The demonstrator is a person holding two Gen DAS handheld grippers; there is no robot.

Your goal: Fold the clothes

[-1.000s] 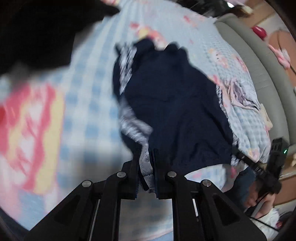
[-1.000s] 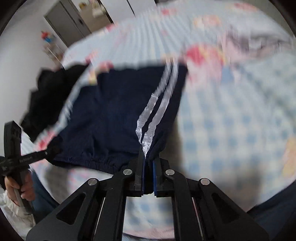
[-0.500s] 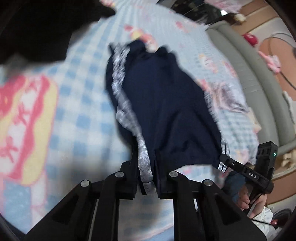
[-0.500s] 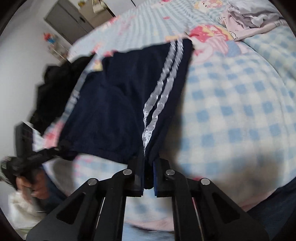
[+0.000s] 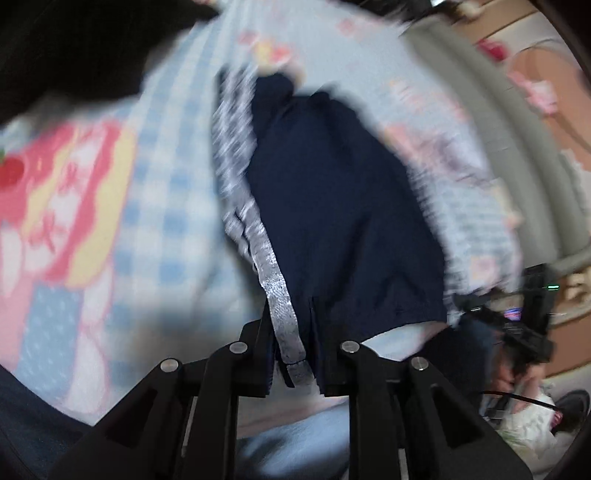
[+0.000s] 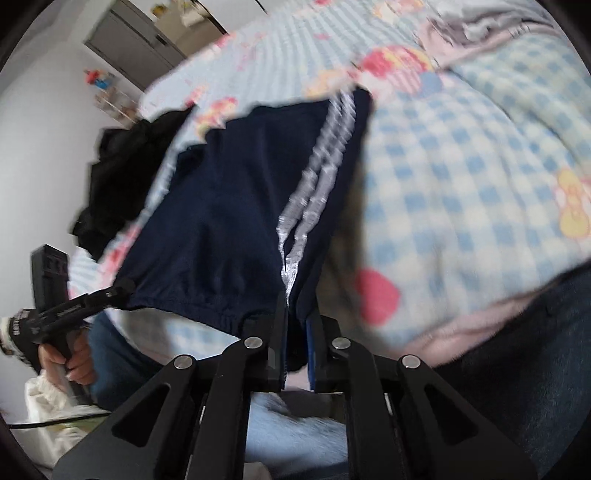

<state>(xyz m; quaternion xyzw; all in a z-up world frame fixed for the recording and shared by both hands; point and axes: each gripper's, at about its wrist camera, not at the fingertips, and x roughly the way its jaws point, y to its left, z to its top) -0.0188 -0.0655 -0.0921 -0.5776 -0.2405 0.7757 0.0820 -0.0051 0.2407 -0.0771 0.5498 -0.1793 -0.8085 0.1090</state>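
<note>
Pinching the waistband of the navy shorts (image 5: 343, 206) at both ends: left gripper (image 5: 293, 354) with fingers (image 5: 258, 354) clamped on the striped side seam, right gripper (image 6: 295, 347) with fingers (image 6: 275, 350) closed on the opposite striped corner. Stretched taut between the two, waistband lifted off the near edge of the bed (image 6: 461, 177), leg hems trailing toward the middle of the checked bedspread (image 5: 162, 206). Much motion blur in both views, so hard to tell whether the hems lie flat or bunched.

Judged from this, a spreading or carrying-over stage of a fold; not settled which. For doing it well:
- Keep both pinches level and equally tight, so the waistband stays straight and no slack sags in the middle.
- Hold the silver stripes (image 6: 314, 184) as guides, edges parallel.
- Lower evenly, letting the far hems settle before the near edge.
- Steer clear of the black clothes (image 6: 118, 173) toward the far left side of the bed and the pale garment (image 6: 469, 33) toward the far right.
- Slippery, thin cloth by the look of it: likely to slide from a loose grip.
</note>
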